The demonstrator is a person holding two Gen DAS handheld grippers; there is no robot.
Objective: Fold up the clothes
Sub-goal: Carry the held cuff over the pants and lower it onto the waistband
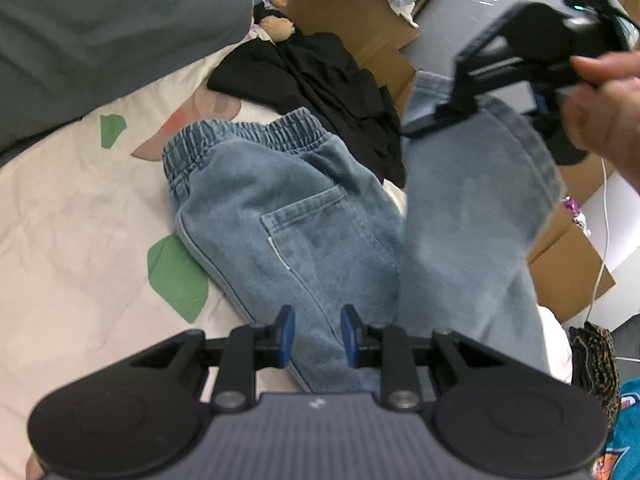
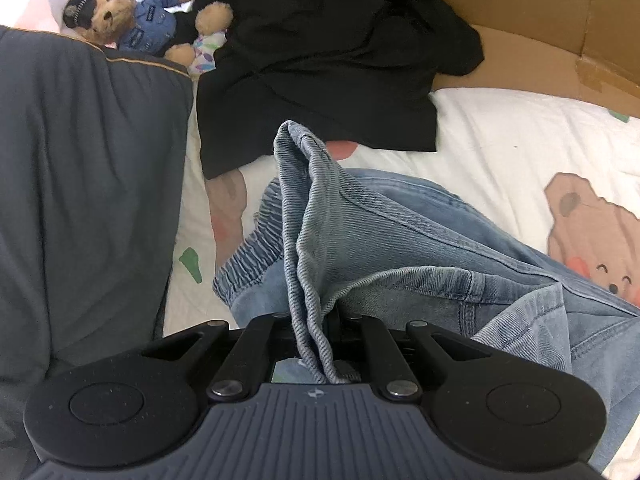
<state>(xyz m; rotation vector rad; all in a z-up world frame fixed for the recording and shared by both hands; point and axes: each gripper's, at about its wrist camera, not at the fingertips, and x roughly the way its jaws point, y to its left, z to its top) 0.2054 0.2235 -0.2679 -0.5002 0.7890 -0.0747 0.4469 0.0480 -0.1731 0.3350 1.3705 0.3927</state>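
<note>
Light-blue jeans with an elastic waistband lie on a printed bed sheet. One trouser leg is lifted and drawn over toward the waistband. A person's hand holds my right gripper, which is shut on that leg's hem. In the right wrist view the bunched hem runs straight into my right gripper, hiding its pads, and the waistband lies just below. My left gripper hovers low over the fold of the jeans, blue pads a little apart, pinching nothing visible.
A crumpled black garment lies beyond the waistband. A dark grey pillow fills the left side. A teddy bear in blue uniform sits at the back. Flattened cardboard borders the bed. More clothes lie at the right edge.
</note>
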